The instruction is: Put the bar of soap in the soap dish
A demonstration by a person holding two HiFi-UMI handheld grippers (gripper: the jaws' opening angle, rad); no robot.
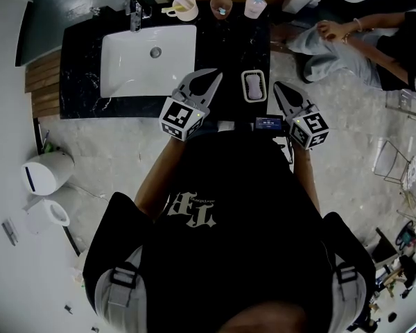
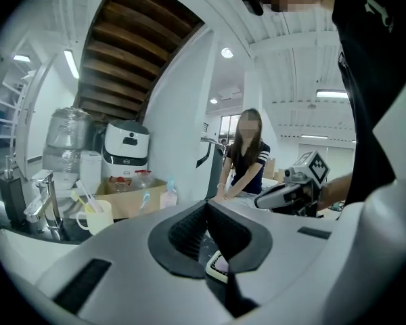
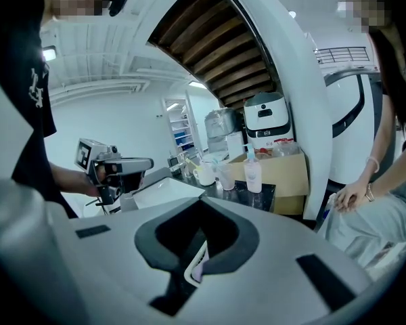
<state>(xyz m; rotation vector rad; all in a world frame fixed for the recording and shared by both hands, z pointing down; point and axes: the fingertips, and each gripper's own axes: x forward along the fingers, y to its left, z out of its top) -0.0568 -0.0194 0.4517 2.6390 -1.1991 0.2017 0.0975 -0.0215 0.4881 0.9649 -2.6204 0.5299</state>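
A pale purple bar of soap (image 1: 253,86) lies in the white soap dish (image 1: 245,87) on the black counter (image 1: 225,44), right of the sink. My left gripper (image 1: 215,73) hovers just left of the dish, jaws shut with nothing between them. My right gripper (image 1: 276,84) hangs just right of the dish, its jaws also together and empty. In the left gripper view, the dish (image 2: 214,265) and soap (image 2: 223,261) peek out below the shut left gripper (image 2: 207,203). The right gripper view shows the dish (image 3: 191,268) under the shut right gripper (image 3: 201,202).
A white sink basin (image 1: 149,57) with a faucet (image 1: 134,12) fills the counter's left. A mug with toothbrushes (image 1: 184,7), a cup (image 1: 221,7) and a pump bottle (image 1: 255,5) line the back. A person (image 1: 360,40) sits on the floor to the right.
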